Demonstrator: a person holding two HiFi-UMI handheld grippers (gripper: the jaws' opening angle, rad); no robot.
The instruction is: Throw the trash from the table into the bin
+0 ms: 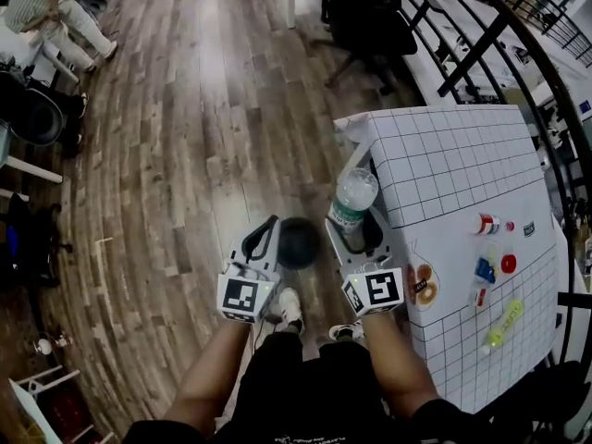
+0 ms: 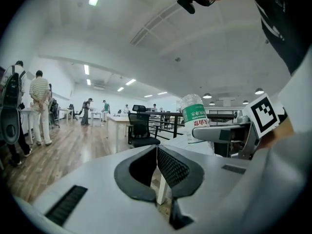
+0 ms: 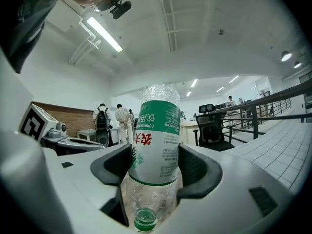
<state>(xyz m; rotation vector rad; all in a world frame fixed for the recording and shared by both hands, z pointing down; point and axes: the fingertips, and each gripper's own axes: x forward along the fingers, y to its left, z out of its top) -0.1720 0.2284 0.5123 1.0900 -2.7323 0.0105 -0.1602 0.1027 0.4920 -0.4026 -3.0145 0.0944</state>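
Right gripper view: bottle (image 3: pixel 157 126) in claw (image 3: pixel 155 164)

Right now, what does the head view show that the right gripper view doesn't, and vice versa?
Head view only: the dark bin on the floor and a red-and-white can on the gridded table. Right gripper view only: the green cap nearest the camera. Both: the water bottle clamped between the right gripper jaws, and that table.

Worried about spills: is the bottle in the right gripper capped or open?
Capped: a green cap sits on the neck of the bottle.
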